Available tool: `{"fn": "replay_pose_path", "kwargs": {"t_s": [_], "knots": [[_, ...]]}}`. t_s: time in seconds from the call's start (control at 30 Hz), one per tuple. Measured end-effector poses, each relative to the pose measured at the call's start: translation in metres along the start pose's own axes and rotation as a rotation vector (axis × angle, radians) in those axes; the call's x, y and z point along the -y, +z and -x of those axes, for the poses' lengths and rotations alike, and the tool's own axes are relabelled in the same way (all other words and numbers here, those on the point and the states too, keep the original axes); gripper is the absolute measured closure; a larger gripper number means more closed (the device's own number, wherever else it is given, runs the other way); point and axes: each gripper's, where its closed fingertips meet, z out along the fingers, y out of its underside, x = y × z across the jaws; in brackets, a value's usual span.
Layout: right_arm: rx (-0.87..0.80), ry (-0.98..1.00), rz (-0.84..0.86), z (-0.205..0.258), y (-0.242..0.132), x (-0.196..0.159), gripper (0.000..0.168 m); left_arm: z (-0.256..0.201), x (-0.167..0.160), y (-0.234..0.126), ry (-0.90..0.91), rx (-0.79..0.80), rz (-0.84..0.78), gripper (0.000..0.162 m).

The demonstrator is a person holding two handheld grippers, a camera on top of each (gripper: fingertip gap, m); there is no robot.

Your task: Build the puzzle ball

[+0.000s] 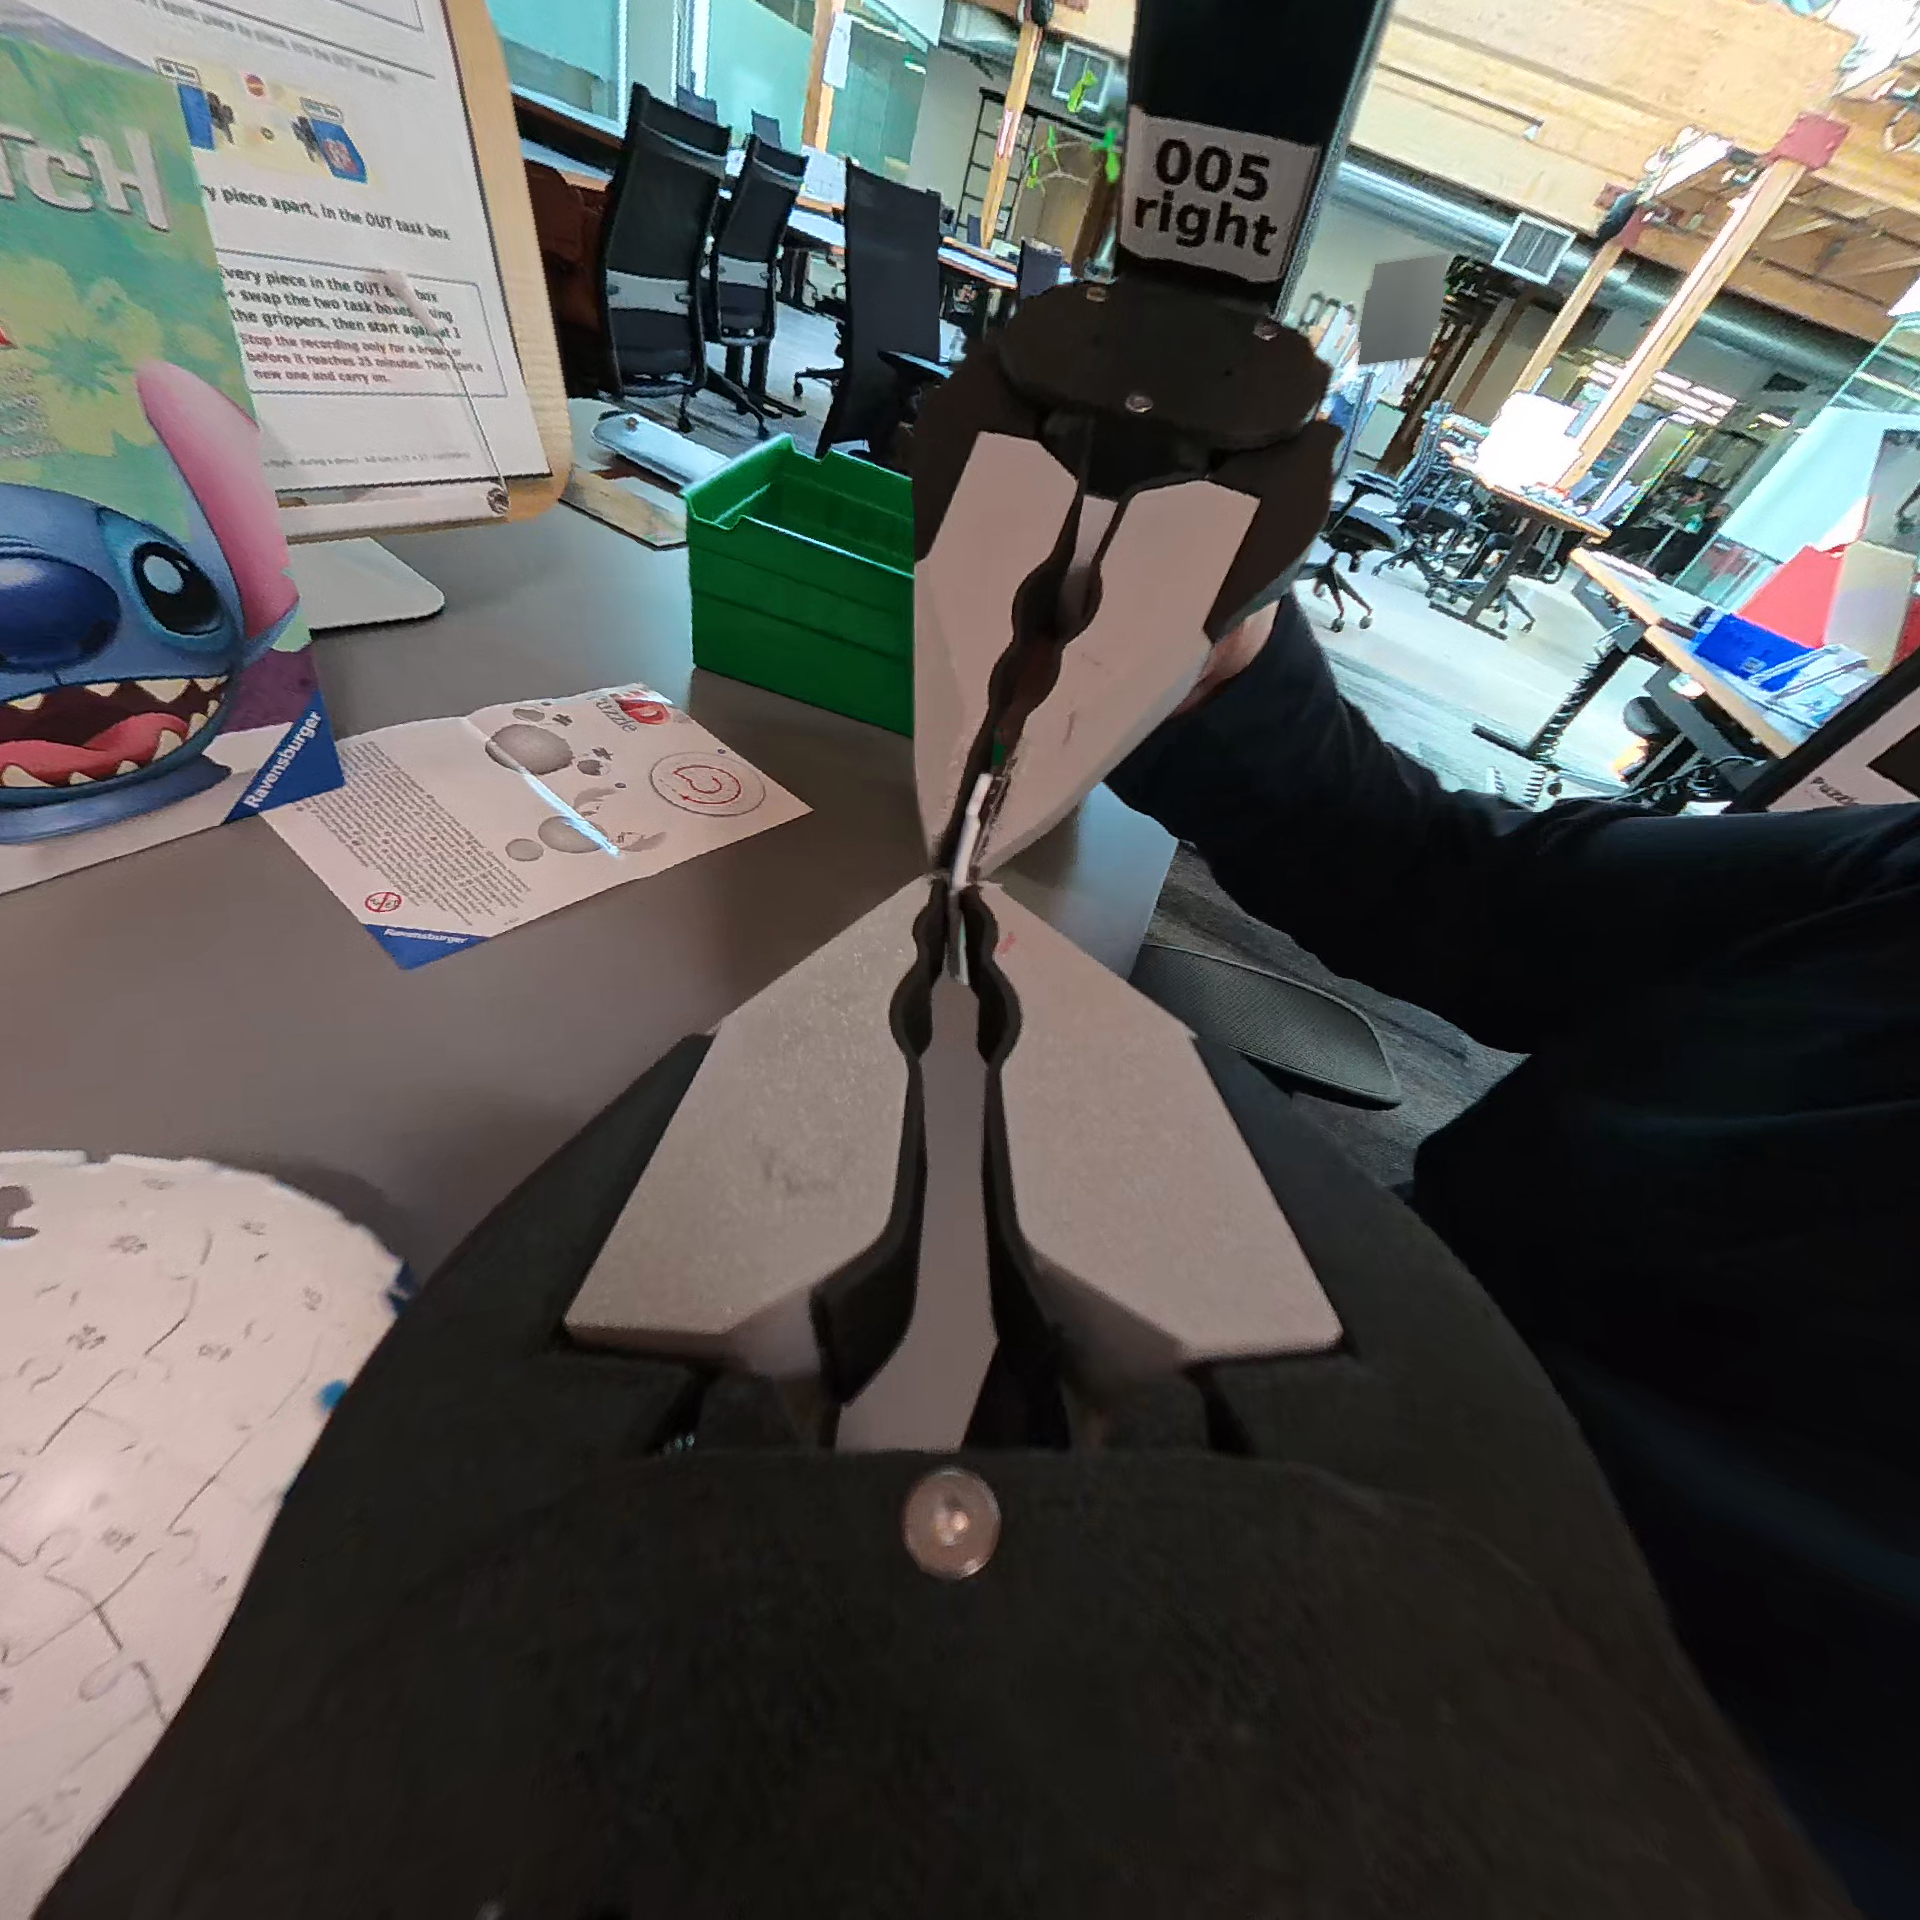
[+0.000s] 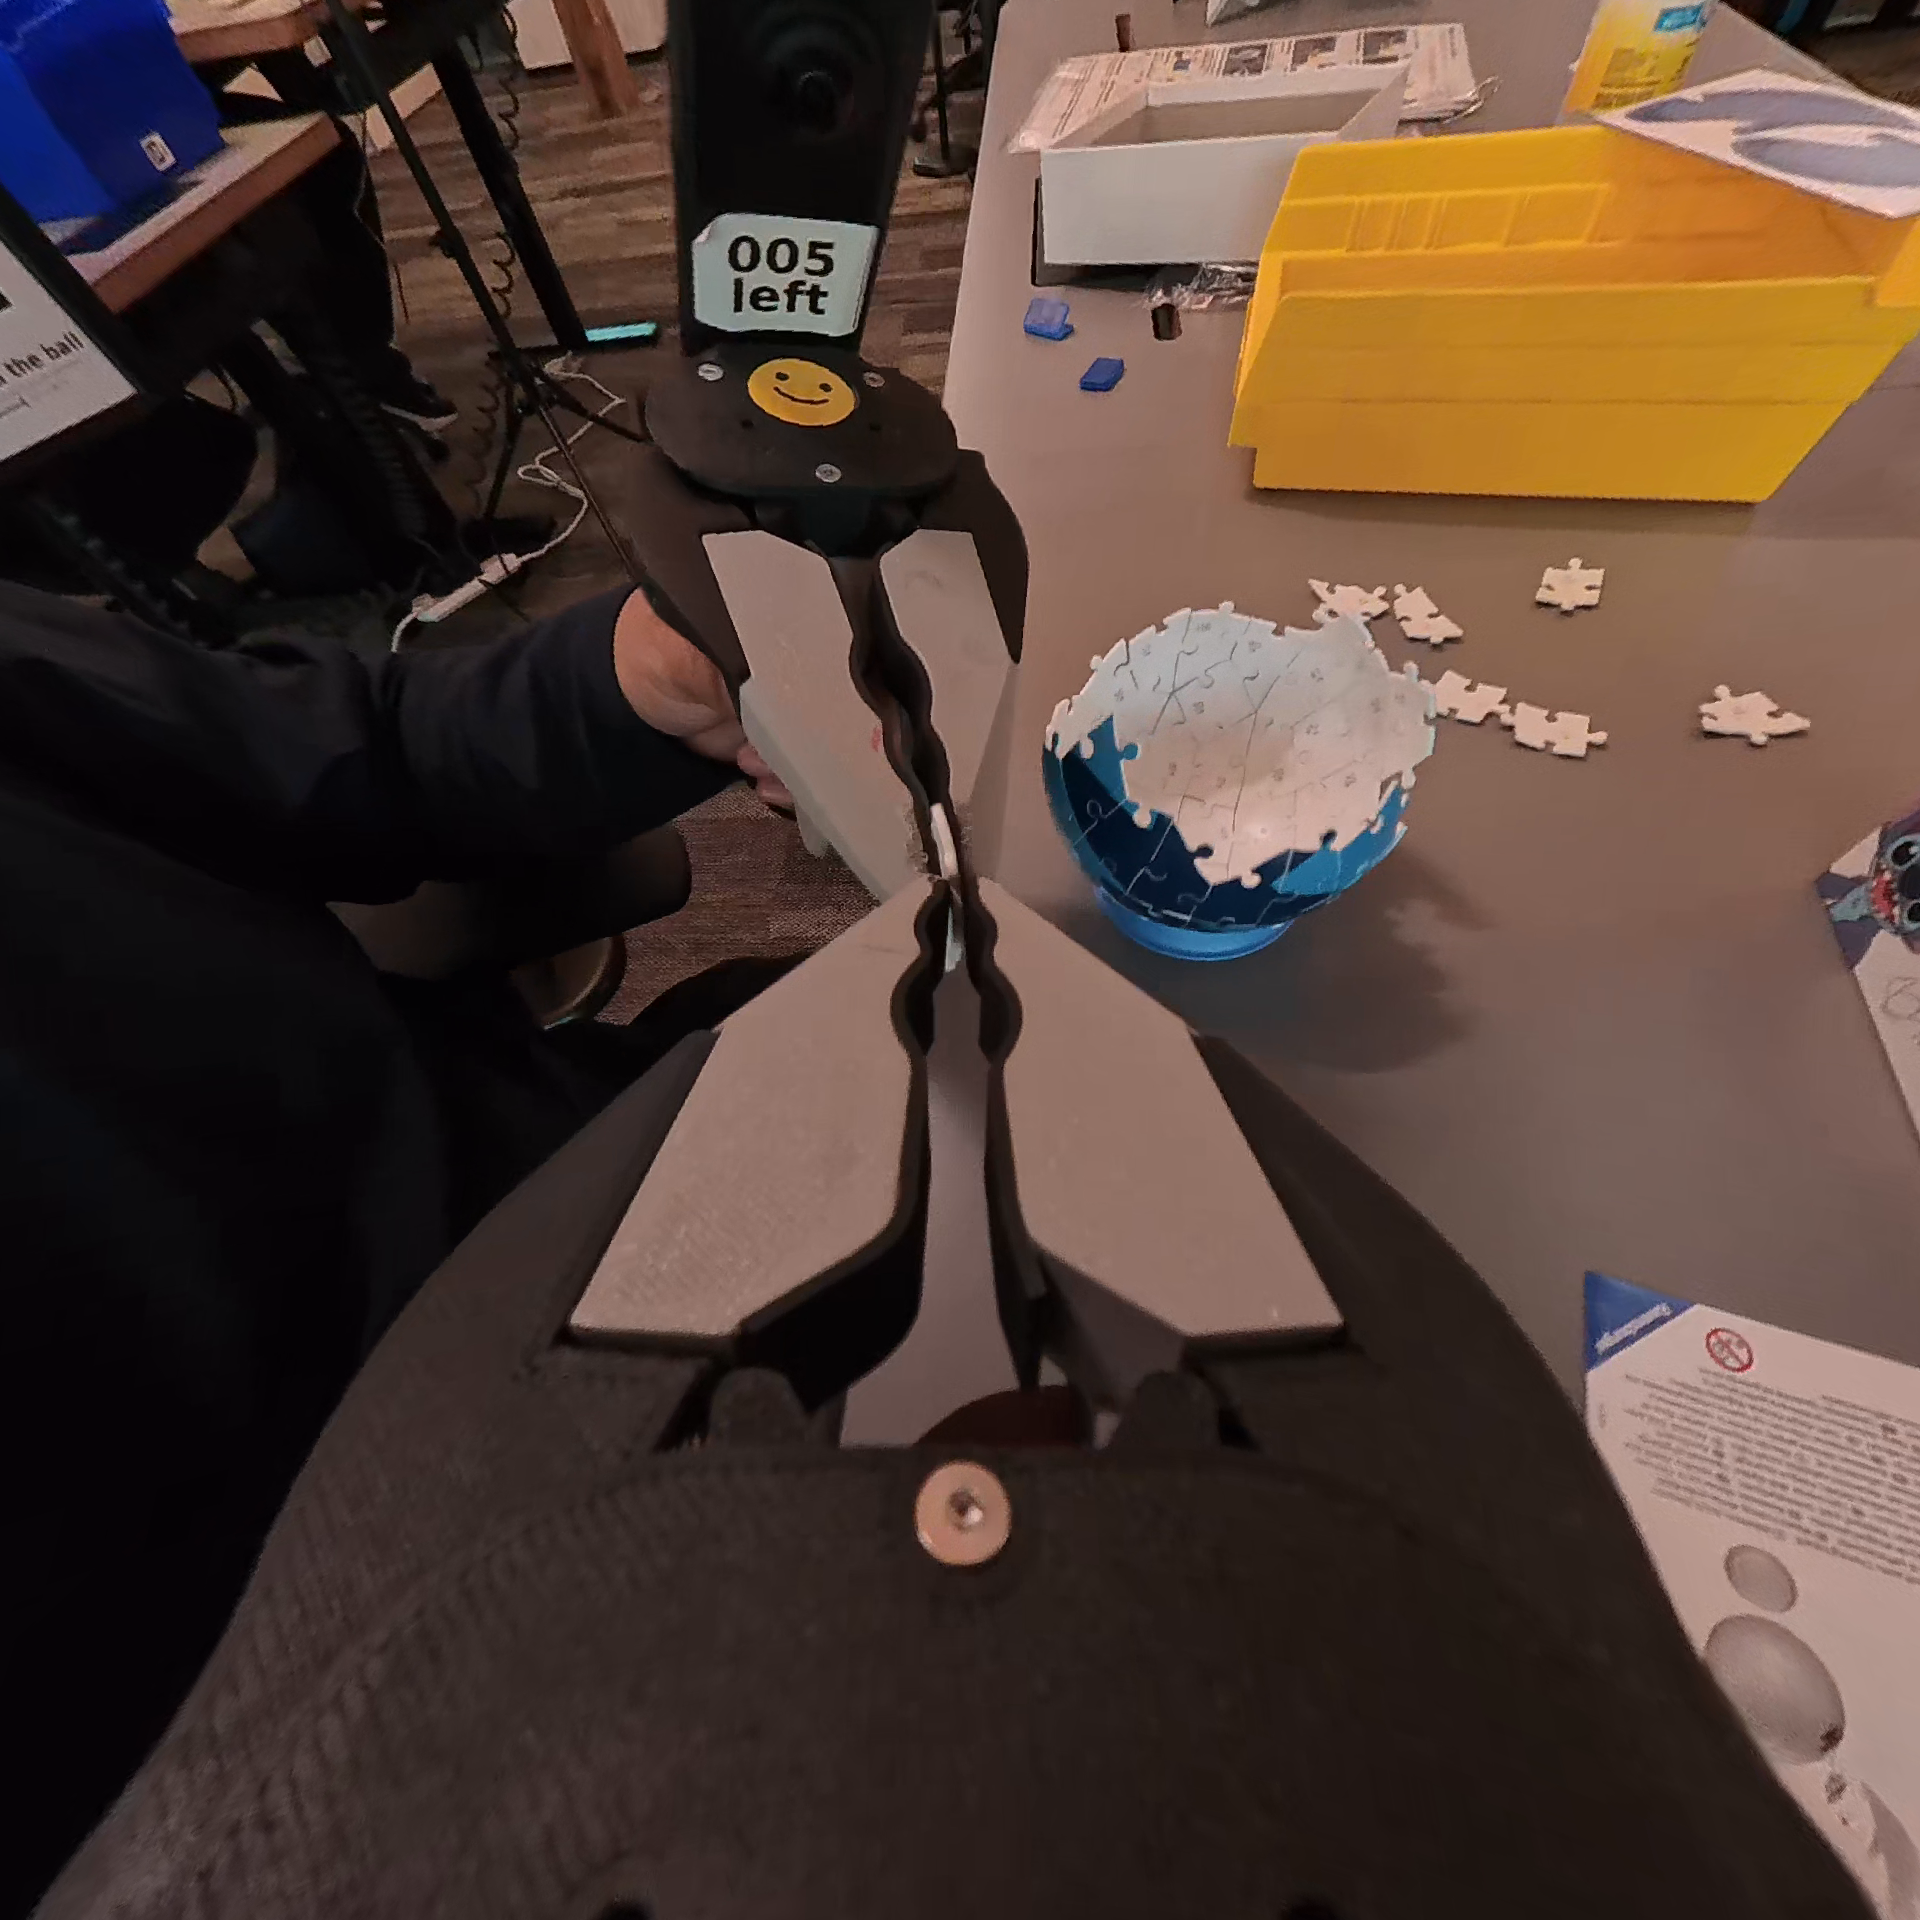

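Left wrist view: the left gripper (image 1: 954, 935) is pinched tight on a thin white piece (image 1: 958, 951), tip to tip with the right gripper (image 1: 971, 831), which nips its own piece (image 1: 975, 821) edge-on. The ball (image 1: 156, 1403) sits blurred at lower left; a green bin (image 1: 800, 613) stands behind.

Right wrist view: both grippers meet over the table (image 2: 1558, 987) edge, each clamped on a piece. The half-built ball rests in its blue stand, loose pieces (image 2: 1558, 722) just behind, a yellow bin (image 2: 1558, 343) beyond.
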Motion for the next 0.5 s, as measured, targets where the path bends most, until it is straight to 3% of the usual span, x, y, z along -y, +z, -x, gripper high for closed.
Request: {"fn": "replay_pose_path", "kwargs": {"t_s": [0.13,0.3,0.4,0.5], "knots": [[-0.124,-0.049,-0.042,-0.023,0.002,0.023,0.168,0.023,0.031,-0.041,0.066,0.112,-0.010,0.160],[-0.273,-0.097,-0.014,-0.065,0.027,0.038,0.168,0.121,0.081,-0.140,0.218,0.583,-0.058,0.160],[-0.314,-0.128,0.057,-0.091,0.054,0.038,0.168,0.182,0.066,-0.165,0.167,0.650,0.017,0.162],[-0.337,-0.150,0.128,-0.114,0.077,0.038,0.168,0.215,0.034,-0.149,0.134,0.555,0.117,0.162]]}}
